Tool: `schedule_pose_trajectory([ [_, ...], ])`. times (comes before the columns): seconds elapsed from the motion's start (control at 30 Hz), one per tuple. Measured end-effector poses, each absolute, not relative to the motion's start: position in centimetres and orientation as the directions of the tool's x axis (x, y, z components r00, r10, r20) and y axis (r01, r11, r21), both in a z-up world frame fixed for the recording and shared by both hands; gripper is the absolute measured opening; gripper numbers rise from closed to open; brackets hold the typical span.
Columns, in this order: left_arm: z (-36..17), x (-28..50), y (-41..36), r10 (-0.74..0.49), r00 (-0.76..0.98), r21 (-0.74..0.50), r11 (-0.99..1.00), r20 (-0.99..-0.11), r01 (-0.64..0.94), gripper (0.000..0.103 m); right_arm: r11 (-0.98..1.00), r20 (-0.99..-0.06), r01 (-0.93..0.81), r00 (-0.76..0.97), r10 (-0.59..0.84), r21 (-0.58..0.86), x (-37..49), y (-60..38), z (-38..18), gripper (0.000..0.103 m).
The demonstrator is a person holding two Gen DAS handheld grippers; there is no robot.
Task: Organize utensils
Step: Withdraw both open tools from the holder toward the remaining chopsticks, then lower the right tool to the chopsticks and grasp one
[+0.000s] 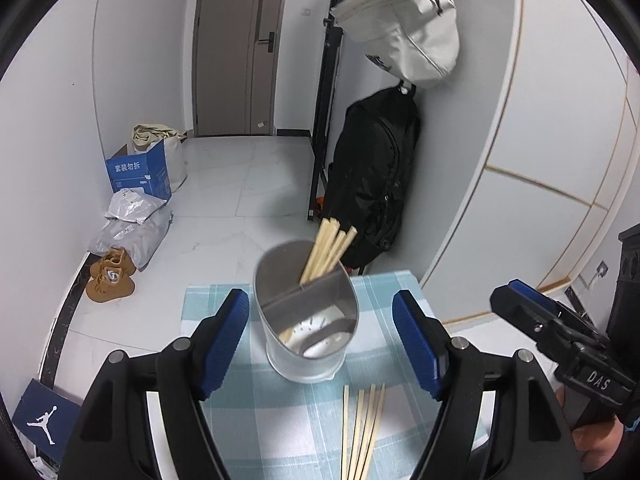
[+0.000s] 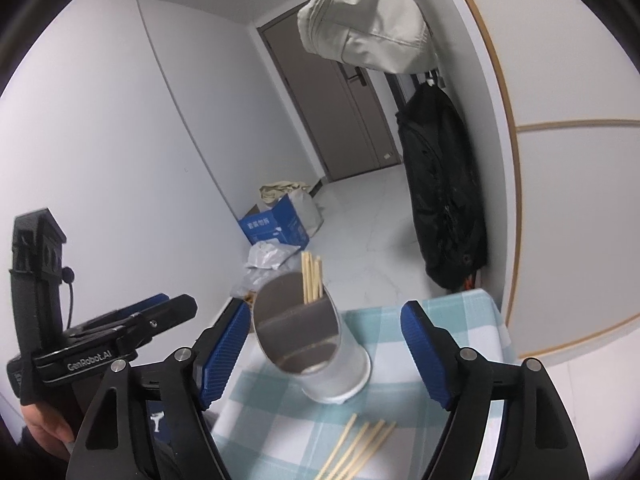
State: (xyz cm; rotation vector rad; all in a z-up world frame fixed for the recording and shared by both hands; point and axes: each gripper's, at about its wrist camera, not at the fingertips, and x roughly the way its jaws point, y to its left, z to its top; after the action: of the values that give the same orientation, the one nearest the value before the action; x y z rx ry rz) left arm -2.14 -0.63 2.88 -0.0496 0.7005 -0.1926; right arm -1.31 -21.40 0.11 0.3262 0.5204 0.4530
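A grey two-compartment utensil holder [image 1: 306, 312] stands on a small table with a blue checked cloth [image 1: 224, 408]. Several wooden chopsticks [image 1: 328, 250] stand in its far compartment; the near compartment shows only its white bottom. Several more chopsticks [image 1: 362, 432] lie flat on the cloth in front of the holder. My left gripper [image 1: 320, 340] is open and empty, its pads either side of the holder. My right gripper [image 2: 324, 354] is open and empty, above the holder [image 2: 312, 344] and the loose chopsticks [image 2: 356, 448]. The right gripper also shows in the left wrist view [image 1: 560, 332].
The table's far edge [image 1: 304, 280] drops to a white tiled floor. On the floor lie a blue box [image 1: 138, 172], grey parcels [image 1: 132, 224] and brown shoes [image 1: 110, 276]. A black backpack [image 1: 376, 176] and a beige bag [image 1: 404, 20] hang at right.
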Motion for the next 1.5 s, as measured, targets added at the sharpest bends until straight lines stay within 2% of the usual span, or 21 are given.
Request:
schedule_pose_trajectory([
  [0.33,-1.6,-2.5,-0.7,-0.19,0.704,-0.118,0.982,-0.685,0.15,0.071,0.873,-0.488,-0.29,0.739,0.464,0.392,-2.2,-21.7,-5.4,0.079],
  [0.57,-5.5,-1.6,-0.6,-0.191,0.657,-0.145,0.982,-0.729,0.123,0.071,0.891,-0.6,-0.245,0.668,0.44,0.381,-1.3,-21.9,-9.3,0.079],
  [0.73,-7.8,-1.4,-0.4,-0.201,0.616,-0.151,0.98,-0.762,0.132,0.071,0.908,-0.679,-0.202,0.609,0.411,0.368,-0.6,-21.6,-11.6,0.071],
  [0.8,-8.6,-1.1,0.0,-0.213,0.583,-0.181,0.977,-0.784,0.113,0.071,0.913,-0.704,-0.198,0.586,0.402,0.357,-0.2,-21.3,-12.5,0.064],
  [0.9,-8.8,-0.9,0.1,-0.225,0.562,-0.202,0.974,-0.796,0.105,0.071,0.924,-0.746,-0.206,0.547,0.381,0.322,0.0,-20.5,-13.7,0.061],
  [1.07,-8.6,-0.7,-0.2,-0.143,0.593,-0.096,0.989,-0.793,0.11,0.071,0.928,-0.789,-0.222,0.489,0.371,0.299,0.4,-19.5,-15.6,0.051],
  [1.13,-8.9,-0.5,0.1,-0.125,0.58,-0.083,0.992,-0.805,0.098,0.071,0.927,-0.807,-0.214,0.457,0.375,0.309,0.8,-19.3,-16.4,0.043],
  [1.2,-9.1,-0.3,0.4,-0.029,0.583,0.007,0.998,-0.812,0.059,0.071,0.923,-0.823,-0.2,0.419,0.383,0.328,1.4,-19.2,-17.1,0.034],
  [1.27,-8.8,-0.2,0.6,0.011,0.599,0.044,0.998,-0.801,0.041,0.071,0.93,-0.839,-0.168,0.401,0.368,0.327,2.0,-19.3,-17.7,0.034],
  [1.5,-7.6,-0.3,2.5,-0.022,0.609,-0.024,1.0,-0.793,0.005,0.071,0.941,-0.862,-0.137,0.377,0.339,0.31,3.2,-19.1,-17.5,0.033],
])
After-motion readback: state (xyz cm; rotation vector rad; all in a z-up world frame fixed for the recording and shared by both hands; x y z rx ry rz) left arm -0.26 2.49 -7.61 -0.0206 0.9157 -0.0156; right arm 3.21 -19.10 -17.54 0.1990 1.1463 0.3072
